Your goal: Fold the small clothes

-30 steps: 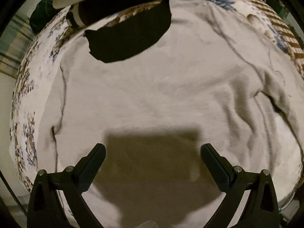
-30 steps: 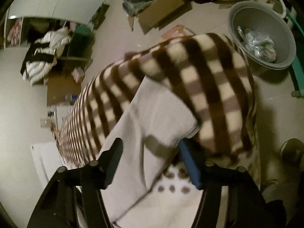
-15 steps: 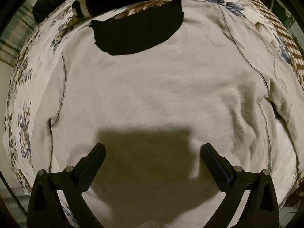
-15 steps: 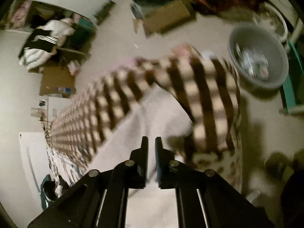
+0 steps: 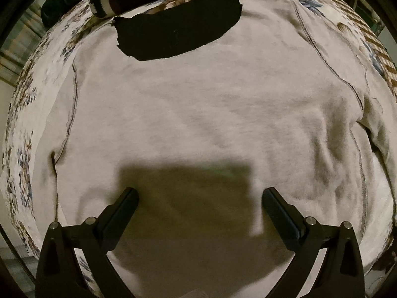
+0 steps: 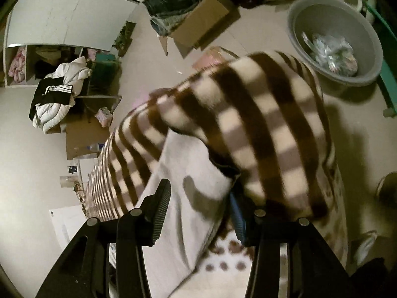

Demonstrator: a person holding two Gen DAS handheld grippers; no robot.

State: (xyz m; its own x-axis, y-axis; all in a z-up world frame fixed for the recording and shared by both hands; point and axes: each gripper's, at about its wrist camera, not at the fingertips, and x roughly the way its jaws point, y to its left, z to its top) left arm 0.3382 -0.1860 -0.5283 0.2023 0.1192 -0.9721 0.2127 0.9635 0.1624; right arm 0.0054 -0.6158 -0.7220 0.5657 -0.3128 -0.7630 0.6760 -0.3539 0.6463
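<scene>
A light grey sweatshirt (image 5: 198, 114) with a black collar patch (image 5: 178, 32) lies spread flat on a floral bedspread (image 5: 22, 129). My left gripper (image 5: 199, 198) is open and empty, hovering above the lower middle of the sweatshirt. In the right wrist view one grey sleeve (image 6: 183, 198) runs along the bed edge, its end tucked under a brown-and-cream checked blanket (image 6: 248, 129). My right gripper (image 6: 201, 198) is open, its fingers on either side of the sleeve just below the blanket edge.
A black-and-white striped garment (image 5: 106, 2) lies beyond the collar. Off the bed are a grey basin (image 6: 335, 39) of wrapped items, cardboard boxes (image 6: 198, 24), a pile of white and black clothes (image 6: 54, 94) and a teal frame (image 6: 387, 74).
My right gripper was open, shut half a second ago, and now stands open around the sleeve again. The left gripper has drifted slightly, bringing the collar more into view.
</scene>
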